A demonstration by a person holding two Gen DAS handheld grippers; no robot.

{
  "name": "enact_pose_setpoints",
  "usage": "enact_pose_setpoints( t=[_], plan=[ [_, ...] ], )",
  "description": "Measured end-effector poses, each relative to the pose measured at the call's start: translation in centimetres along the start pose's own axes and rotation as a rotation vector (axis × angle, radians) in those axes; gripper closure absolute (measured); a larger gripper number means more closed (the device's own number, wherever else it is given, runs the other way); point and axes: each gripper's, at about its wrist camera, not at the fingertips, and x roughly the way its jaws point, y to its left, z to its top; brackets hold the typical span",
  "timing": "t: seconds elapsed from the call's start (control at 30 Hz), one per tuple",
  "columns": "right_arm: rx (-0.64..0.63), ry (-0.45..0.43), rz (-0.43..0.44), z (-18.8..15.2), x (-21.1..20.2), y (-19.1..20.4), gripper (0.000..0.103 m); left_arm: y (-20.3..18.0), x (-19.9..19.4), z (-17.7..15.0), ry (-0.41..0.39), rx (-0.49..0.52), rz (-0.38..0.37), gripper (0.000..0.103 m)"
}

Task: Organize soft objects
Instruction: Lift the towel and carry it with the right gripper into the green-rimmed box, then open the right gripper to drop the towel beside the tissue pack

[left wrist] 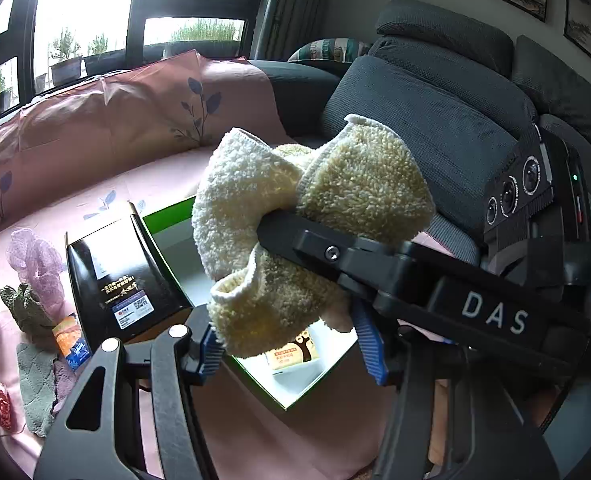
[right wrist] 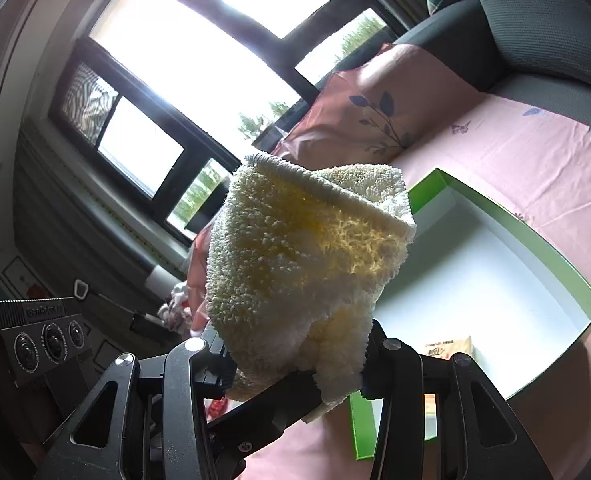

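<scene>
So the right gripper (left wrist: 291, 216) is clamped on a fluffy cream towel (left wrist: 315, 216), holding it bunched up in the air right over the open green box (left wrist: 163, 216) on the pink sheet (left wrist: 143, 176). The left gripper (left wrist: 291, 344) sits just under the towel with its jaws apart, blue pads (left wrist: 369, 340) on either side of the hanging end. There's a black box (left wrist: 123, 276) beside the green one, plus a small carton (left wrist: 291, 354) inside it.
</scene>
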Motion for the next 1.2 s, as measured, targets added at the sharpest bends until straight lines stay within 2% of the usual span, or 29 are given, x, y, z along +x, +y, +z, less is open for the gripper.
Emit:
enact_pose_setpoints(
  t=[0.13, 0.47, 0.6, 0.67, 0.77, 0.83, 0.93, 1.0, 1.07, 1.1, 1.2],
  plan=[
    [0.051, 0.0, -0.03, 0.3, 0.0, -1.8, 0.056, -0.7, 1.7, 0.2, 0.036, -0.001, -0.017, 0.048],
    [0.154, 0.009, -0.192, 0.3, -0.2, -5.1, 0.056, -1.4, 5.4, 0.6, 0.12, -0.001, -0.032, 0.048],
    [0.218, 0.002, -0.315, 0.3, -0.3, -6.9, 0.056, -1.6, 6.3, 0.3, 0.145, 0.006, -0.046, 0.045],
    [0.251, 0.025, -0.365, 0.2, -0.1, -8.0, 0.056, -1.7, 6.7, -0.1, 0.157, 0.008, -0.05, 0.042],
    [0.271, 0.025, -0.379, 0.0, -0.3, -8.5, 0.056, -1.9, 7.2, -0.3, 0.174, 0.008, -0.034, 0.04],
    [0.276, 0.022, -0.358, 0.1, -0.5, -8.5, 0.056, -2.0, 7.0, -0.4, 0.17, 0.009, -0.029, 0.037],
    [0.257, 0.014, -0.349, 0.1, -0.8, -7.9, 0.041, -1.9, 6.2, -0.5, 0.16, 0.012, -0.003, 0.034],
    [0.239, -0.007, -0.374, 0.3, -1.3, -7.3, 0.036, -1.8, 5.0, -1.0, 0.142, 0.023, 0.014, 0.031],
    [0.213, -0.037, -0.396, 0.5, -1.9, -6.5, 0.021, -1.5, 3.7, -1.5, 0.122, 0.028, 0.027, 0.026],
    [0.199, -0.053, -0.396, 0.5, -2.3, -6.0, 0.02, -1.3, 3.0, -1.7, 0.114, 0.026, 0.036, 0.021],
    [0.163, -0.086, -0.398, 0.6, -3.4, -4.7, 0.019, -0.5, 0.5, -2.3, 0.077, 0.011, 0.036, 0.019]
  ],
)
